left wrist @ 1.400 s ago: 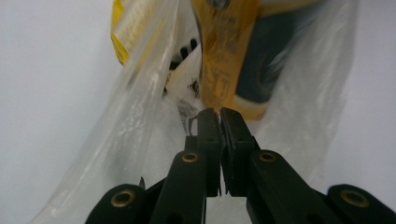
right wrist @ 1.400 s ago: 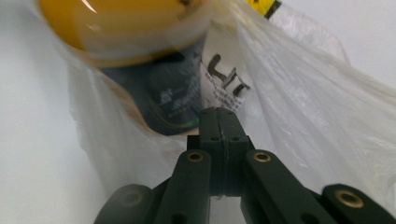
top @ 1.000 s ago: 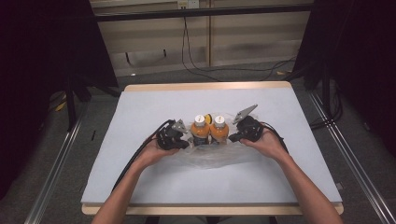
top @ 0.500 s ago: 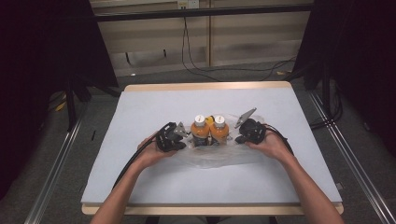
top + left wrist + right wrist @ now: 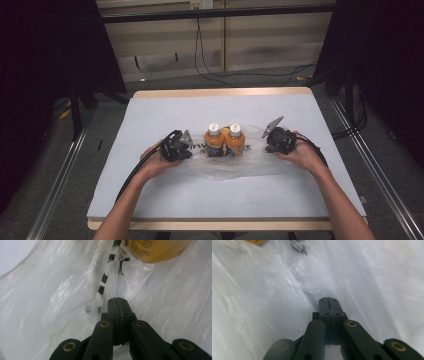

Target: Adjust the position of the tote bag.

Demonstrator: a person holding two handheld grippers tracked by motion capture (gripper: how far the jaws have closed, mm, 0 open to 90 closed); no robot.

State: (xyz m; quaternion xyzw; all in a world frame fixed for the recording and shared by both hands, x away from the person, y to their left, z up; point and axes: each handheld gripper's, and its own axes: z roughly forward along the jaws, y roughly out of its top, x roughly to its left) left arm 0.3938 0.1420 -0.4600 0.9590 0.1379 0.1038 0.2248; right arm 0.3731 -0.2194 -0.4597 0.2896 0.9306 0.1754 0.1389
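Two orange bottles with white caps [image 5: 213, 141] [image 5: 235, 140] stand side by side on a clear plastic bag [image 5: 230, 169] at the middle of the white table. My left gripper [image 5: 193, 146] lies just left of the bottles, jaws shut on a fold of the bag [image 5: 75, 290] beside a printed strip; an orange bottle [image 5: 155, 250] stands just beyond. My right gripper [image 5: 266, 144] lies a short way right of the bottles. Its jaws [image 5: 328, 300] are shut, and the bag's film [image 5: 274, 290] creases toward their tips.
The table [image 5: 150, 115] has a wooden rim, with bare white surface behind and in front of the bag. Cables [image 5: 140, 165] trail from each gripper along the forearms. Dark frames and floor rails flank the table.
My right gripper has slid to the right, away from the bottles, and the bag is drawn out wider on that side. My left gripper has stayed in place.
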